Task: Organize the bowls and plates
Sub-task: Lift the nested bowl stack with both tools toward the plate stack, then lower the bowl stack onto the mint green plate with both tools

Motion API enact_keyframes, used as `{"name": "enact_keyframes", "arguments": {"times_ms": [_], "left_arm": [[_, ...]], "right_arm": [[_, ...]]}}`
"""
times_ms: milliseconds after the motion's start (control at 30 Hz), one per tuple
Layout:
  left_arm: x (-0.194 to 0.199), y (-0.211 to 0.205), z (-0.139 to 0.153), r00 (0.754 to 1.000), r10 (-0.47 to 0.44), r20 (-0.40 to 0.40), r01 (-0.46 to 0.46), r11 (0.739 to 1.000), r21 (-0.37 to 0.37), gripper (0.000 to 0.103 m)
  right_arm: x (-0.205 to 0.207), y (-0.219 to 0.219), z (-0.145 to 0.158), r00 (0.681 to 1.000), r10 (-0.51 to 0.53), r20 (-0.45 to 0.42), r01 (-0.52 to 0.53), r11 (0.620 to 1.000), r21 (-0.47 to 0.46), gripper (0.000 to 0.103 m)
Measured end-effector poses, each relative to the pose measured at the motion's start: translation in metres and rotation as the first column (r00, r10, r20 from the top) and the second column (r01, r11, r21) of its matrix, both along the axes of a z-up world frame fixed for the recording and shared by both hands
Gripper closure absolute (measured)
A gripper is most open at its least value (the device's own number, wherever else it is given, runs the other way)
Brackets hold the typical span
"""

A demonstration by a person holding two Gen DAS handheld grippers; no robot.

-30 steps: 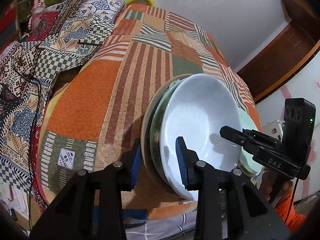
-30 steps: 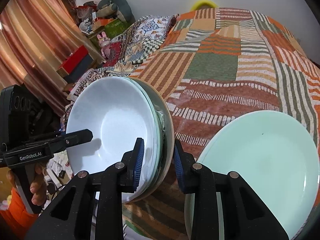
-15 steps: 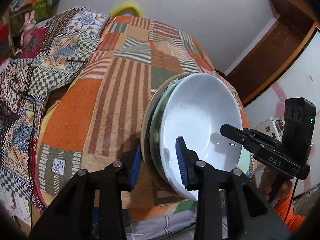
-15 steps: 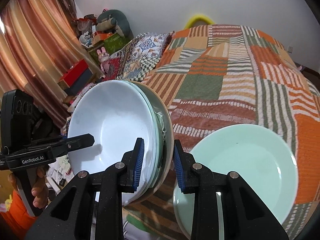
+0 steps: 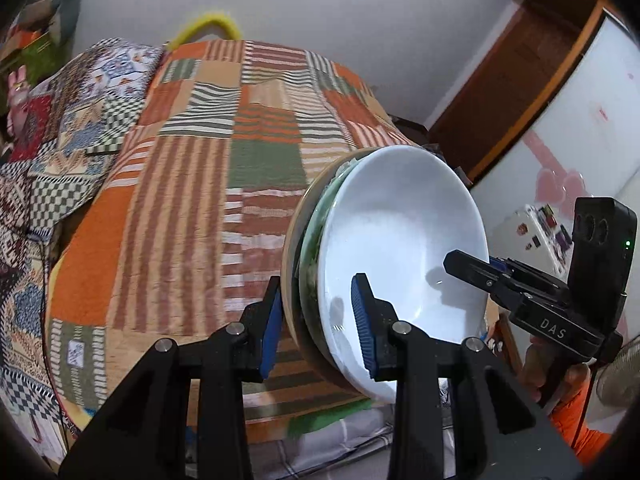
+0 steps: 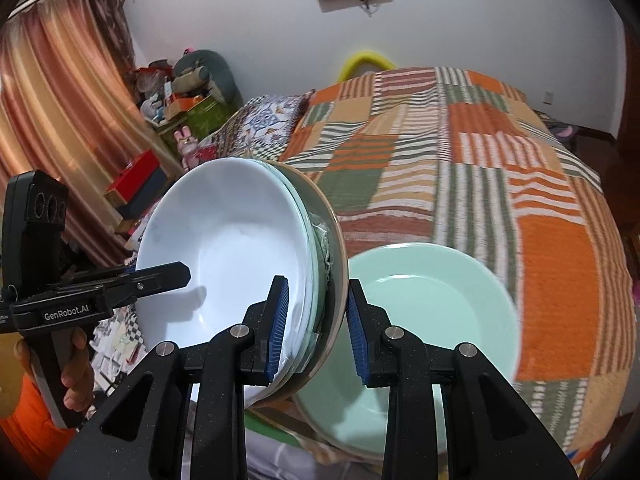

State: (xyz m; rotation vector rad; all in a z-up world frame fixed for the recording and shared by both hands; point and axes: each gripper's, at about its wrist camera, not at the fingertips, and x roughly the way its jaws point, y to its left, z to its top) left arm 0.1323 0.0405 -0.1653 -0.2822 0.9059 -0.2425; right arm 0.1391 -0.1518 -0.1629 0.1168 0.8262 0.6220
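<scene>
You have both grippers, left [image 5: 316, 326] and right [image 6: 316, 330], clamped on the stack [image 6: 240, 272] beside the green plate [image 6: 432, 320]; it isn't set down yet

Mounted on each gripper, angled down along its fingers. Left wrist view: faced across the patchwork bed [image 5: 192, 200] toward the far wall, tight against the stacked dishes [image 5: 400, 248]. Right wrist view: same stack [image 6: 240, 264] from its opposite rim, equally close. Shared: stack, bed, far wall, each other's gripper.
</scene>
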Motion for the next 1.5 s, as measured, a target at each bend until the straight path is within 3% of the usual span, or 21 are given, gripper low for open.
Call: {"name": "enact_keyframes", "arguments": {"times_ms": [300,567,1033,1167,1500], "left_arm": [[0.015,-0.050,-0.007,0.996,-0.078,-0.033,0.080,0.996,0.041,0.070],[0.030,-0.074,-0.029,0.985,-0.125,-0.116,0.132,0.990,0.055,0.070],[0.055,-0.080,-0.045,0.975,-0.145,-0.167,0.159,0.985,0.069,0.070],[0.061,-0.074,-0.049,0.973,-0.145,-0.177,0.152,0.988,0.026,0.069],[0.062,-0.068,-0.048,0.978,-0.136,-0.159,0.138,0.990,-0.003,0.069]], "right_arm": [[-0.009,-0.046,-0.011,0.997,-0.072,-0.027,0.072,0.997,-0.002,0.077],[-0.011,-0.064,-0.021,0.993,-0.110,-0.053,0.109,0.994,-0.014,0.077],[0.010,-0.072,-0.040,0.983,-0.118,-0.140,0.119,0.993,-0.001,0.076],[0.015,-0.072,-0.044,0.979,-0.115,-0.166,0.121,0.992,0.023,0.075],[0.013,-0.071,-0.039,0.983,-0.105,-0.148,0.110,0.994,0.024,0.071]]}}
